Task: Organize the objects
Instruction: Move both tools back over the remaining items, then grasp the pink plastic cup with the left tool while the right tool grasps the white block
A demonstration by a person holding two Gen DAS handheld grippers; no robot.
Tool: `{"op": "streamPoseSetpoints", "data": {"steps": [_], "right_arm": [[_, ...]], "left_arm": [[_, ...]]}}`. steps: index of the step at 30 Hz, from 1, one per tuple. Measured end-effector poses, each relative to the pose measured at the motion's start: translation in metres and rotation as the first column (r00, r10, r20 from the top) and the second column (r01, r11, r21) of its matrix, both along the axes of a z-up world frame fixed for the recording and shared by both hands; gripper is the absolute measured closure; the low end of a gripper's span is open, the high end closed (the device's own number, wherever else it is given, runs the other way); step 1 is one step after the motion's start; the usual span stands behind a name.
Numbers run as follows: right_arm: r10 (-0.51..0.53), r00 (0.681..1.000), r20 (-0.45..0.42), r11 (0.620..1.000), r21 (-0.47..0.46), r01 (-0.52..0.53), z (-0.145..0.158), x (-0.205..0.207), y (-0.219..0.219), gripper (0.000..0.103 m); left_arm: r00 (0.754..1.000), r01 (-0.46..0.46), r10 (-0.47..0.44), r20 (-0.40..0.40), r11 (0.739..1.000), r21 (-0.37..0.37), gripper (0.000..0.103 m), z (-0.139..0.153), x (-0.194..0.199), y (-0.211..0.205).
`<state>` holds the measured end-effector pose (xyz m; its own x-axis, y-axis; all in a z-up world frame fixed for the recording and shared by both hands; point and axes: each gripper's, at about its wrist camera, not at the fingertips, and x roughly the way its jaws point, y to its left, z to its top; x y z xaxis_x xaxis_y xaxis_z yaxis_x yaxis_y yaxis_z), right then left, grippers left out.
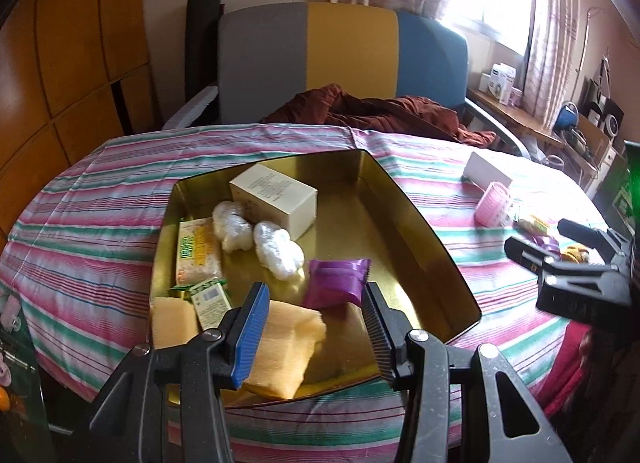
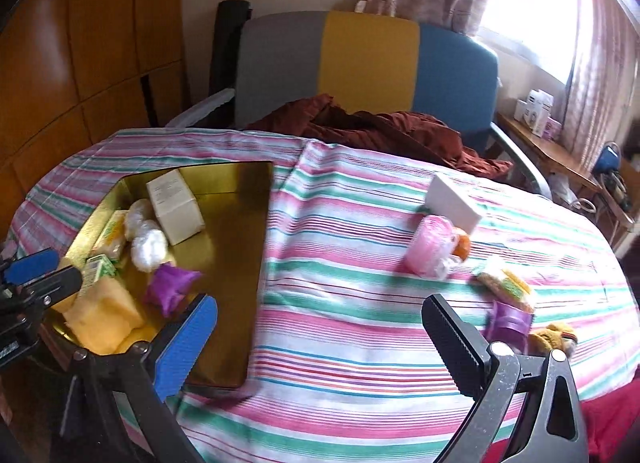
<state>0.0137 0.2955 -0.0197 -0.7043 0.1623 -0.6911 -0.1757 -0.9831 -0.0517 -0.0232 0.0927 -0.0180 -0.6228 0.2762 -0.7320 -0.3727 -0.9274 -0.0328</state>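
**Both hand-held grippers spread and holding nothing over the striped desk**

The gold tin tray [image 1: 424, 231] sits on the desk [image 1: 100, 199] under a pink, green and white striped cloth. Inside the tray, a cream carton [image 1: 276, 199] lies toward its far wall, two white wrapped bundles [image 1: 256, 237] just in front of the carton, a yellow-green packet [image 1: 198, 251] along the tray's left wall, a purple pouch [image 1: 336, 283] near the tray's middle, and orange sponges [image 1: 284, 351] at its near edge.

The left hand-held gripper [image 1: 316, 331] hovers over the tray's near edge, jaws apart, nothing between them.

The right hand-held gripper [image 2: 320, 347] hangs over bare cloth just right of the tray, jaws wide apart and empty. Well right of the tray lie a white box [image 2: 454, 199], a pink roller [image 2: 430, 251], a snack packet [image 2: 506, 287], a second purple pouch [image 2: 508, 323] and a small brown-and-yellow item [image 2: 554, 337]
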Motion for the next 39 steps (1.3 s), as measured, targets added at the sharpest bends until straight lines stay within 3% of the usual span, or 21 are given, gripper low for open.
{"op": "streamPoseSetpoints", "data": {"steps": [13, 24, 30, 35, 39], "right_arm": [[-0.191, 0.981, 0.040, 0.982, 0.005, 0.191, 0.003, 0.003, 0.102, 0.000], [-0.378, 0.926, 0.009, 0.926, -0.004, 0.378, 0.020, -0.002, 0.203, 0.000], [-0.445, 0.895, -0.004, 0.895, -0.011, 0.445, 0.010, -0.005, 0.246, 0.000], [-0.499, 0.866, 0.034, 0.860, -0.106, 0.499, -0.009, 0.001, 0.267, 0.000], [-0.485, 0.874, 0.027, 0.865, -0.133, 0.484, -0.009, 0.001, 0.266, 0.000]], "left_arm": [[0.996, 0.093, -0.093, 0.012, 0.996, -0.005, 0.055, 0.001, -0.002, 0.038], [0.975, 0.221, -0.221, 0.035, 0.975, -0.014, 0.054, 0.002, -0.006, 0.097], [0.951, 0.306, -0.304, 0.060, 0.952, -0.023, 0.040, 0.000, -0.013, 0.146], [0.934, 0.350, -0.348, 0.080, 0.936, -0.022, 0.034, -0.005, -0.028, 0.189], [0.913, 0.403, -0.397, 0.091, 0.913, -0.068, 0.022, -0.017, -0.041, 0.230]]}}
